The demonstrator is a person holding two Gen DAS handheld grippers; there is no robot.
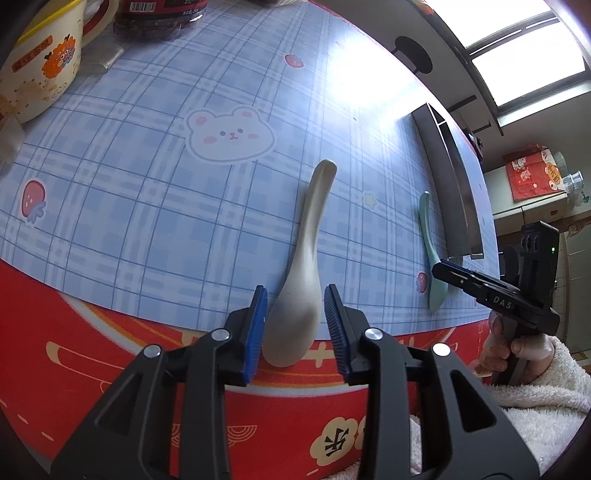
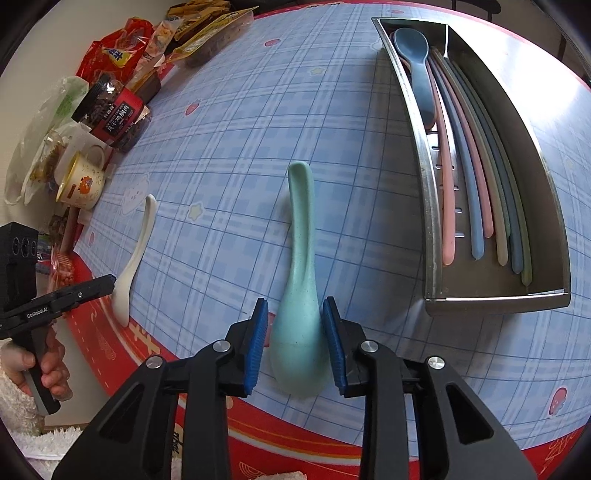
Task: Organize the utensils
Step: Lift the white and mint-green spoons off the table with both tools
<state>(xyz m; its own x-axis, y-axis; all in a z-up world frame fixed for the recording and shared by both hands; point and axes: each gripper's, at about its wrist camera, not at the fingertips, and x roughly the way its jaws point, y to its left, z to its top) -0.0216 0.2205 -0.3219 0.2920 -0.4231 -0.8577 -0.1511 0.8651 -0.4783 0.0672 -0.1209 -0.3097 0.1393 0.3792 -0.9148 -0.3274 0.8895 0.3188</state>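
Observation:
A cream spoon [image 1: 301,266] lies on the blue checked mat, bowl towards me. My left gripper [image 1: 295,295] is open with its blue pads either side of the bowl; contact cannot be told. A mint-green spoon [image 2: 301,291] lies likewise, and my right gripper [image 2: 295,308] is open around its bowl, pads close to it. The cream spoon also shows in the right wrist view [image 2: 135,258], the green spoon in the left wrist view [image 1: 430,254]. A steel tray [image 2: 428,206] at the right holds a blue spoon [image 2: 417,66] and several coloured chopsticks [image 2: 476,192].
A cream mug [image 2: 83,181], a dark jar [image 2: 114,114] and snack packets [image 2: 147,48] crowd the mat's far left side. The mug [image 1: 37,62] and jar [image 1: 159,18] also show in the left wrist view. The red table edge [image 1: 110,350] runs near me.

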